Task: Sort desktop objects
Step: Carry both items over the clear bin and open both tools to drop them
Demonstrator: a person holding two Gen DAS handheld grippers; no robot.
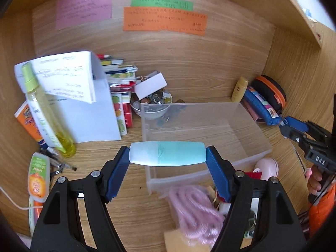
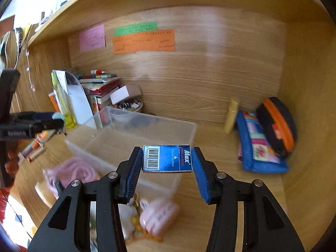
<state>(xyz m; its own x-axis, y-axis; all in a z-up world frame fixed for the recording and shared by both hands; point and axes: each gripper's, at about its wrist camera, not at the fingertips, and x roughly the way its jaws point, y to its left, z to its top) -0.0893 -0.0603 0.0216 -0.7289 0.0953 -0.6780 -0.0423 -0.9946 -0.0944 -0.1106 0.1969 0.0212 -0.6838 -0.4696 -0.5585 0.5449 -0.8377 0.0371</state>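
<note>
We see left gripper (image 1: pixel 167 156) clamping pale teal tube (image 1: pixel 167 156) frame center; right gripper (image 2: pixel 166 160) clamping blue Max box (image 2: pixel 167 158) above clear bin (image 2: pixel 134 132).

Wooden desk alcove (image 1: pixel 189 67); shelf (image 2: pixel 84 19) above; coloured notes (image 1: pixel 163 20) on back panel.

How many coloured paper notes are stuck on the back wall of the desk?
3: a pink note at left, a green note at upper right, an orange note directly below the green.

teal tube (image 1: pixel 167 153) | horizontal, aloft; blue staple box (image 2: pixel 167 158) | level
</note>
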